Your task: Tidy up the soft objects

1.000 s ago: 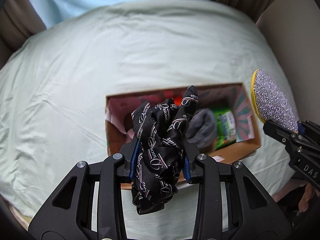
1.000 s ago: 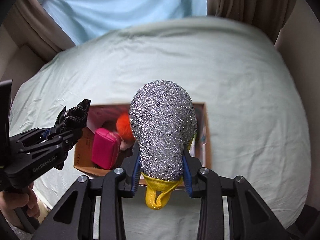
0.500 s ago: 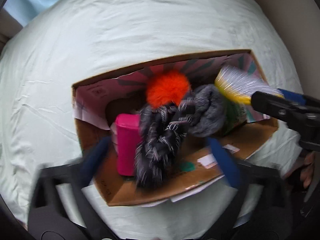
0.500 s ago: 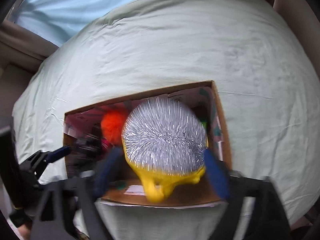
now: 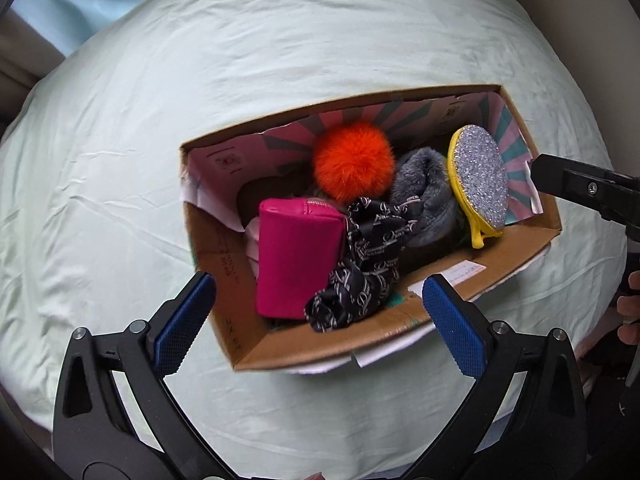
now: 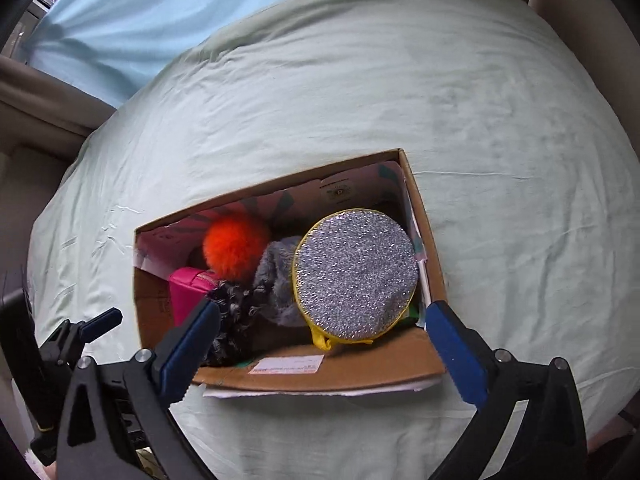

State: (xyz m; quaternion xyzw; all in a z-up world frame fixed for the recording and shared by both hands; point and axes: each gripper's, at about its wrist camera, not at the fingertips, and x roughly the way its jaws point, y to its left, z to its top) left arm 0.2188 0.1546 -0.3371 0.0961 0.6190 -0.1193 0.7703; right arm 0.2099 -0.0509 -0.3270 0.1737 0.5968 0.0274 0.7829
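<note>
The black satin scarf printed with white lettering [image 5: 360, 264] has been let go by the left tool [image 5: 316, 312] and now lies slumped inside the open cardboard box [image 5: 516, 256], against the bright pink zipped pouch [image 5: 296, 256]. A second ago it was pinched between that tool's blue pads above the box. The round silver glitter pouch with yellow trim [image 6: 354, 282] has likewise been released by the right tool [image 6: 320, 340]; it was clamped there a second ago and now stands on edge at the box's right end, beside the grey fleecy bundle [image 5: 424, 200]. An orange fur pompom [image 5: 352, 164] sits behind these items. Both articles are thus stowed, and this step appears finished; whether other soft objects remain outside the box cannot be told.

The jaws of both tools have just been opening and now stand spread wide, with nothing between the pads. Each tool is aimed steeply downward over the near rim of the box, the left one lower in its view than a second ago, so that the box fills more of the frame. The box rests on a bed covered by a pale green sheet [image 6: 500, 120]. A withdrawal upward is judged the likely next requirement.
</note>
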